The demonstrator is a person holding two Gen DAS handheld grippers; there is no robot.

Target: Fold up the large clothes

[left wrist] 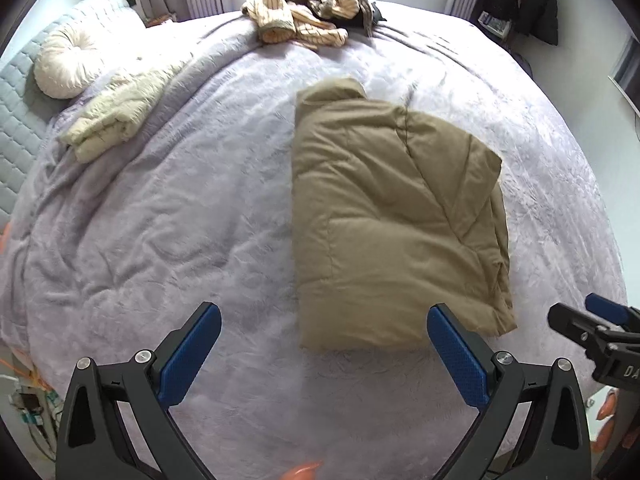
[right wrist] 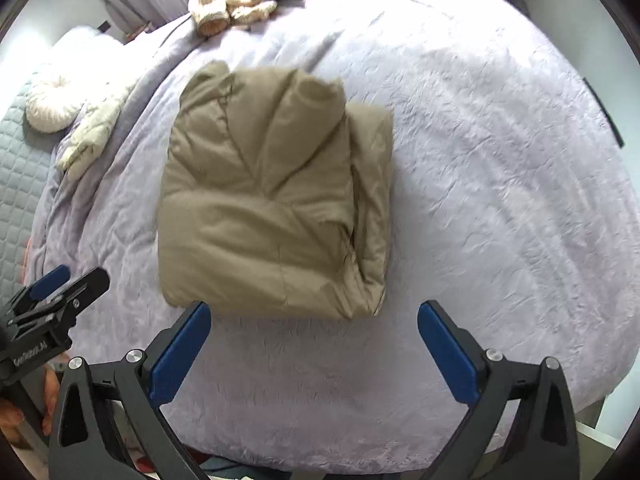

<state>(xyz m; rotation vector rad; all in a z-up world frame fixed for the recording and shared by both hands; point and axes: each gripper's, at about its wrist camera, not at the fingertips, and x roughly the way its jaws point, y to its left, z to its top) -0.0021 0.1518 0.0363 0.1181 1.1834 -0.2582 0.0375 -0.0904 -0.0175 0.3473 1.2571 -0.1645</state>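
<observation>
The tan puffer jacket [right wrist: 272,204] lies folded into a thick, neat rectangle on the lavender bedspread [right wrist: 500,184], about mid-bed. Above its near edge, the right gripper [right wrist: 314,340] hangs with blue pads spread wide, nothing between them, clear of the fabric. Just to its left, the left gripper [left wrist: 324,350] is splayed open too, gripping nothing. Off to the left near the bed's edge sits a folded cream garment [left wrist: 114,118] beside a round white cushion [left wrist: 68,62], and at the far end a crumpled heap of striped clothes [left wrist: 308,10].
</observation>
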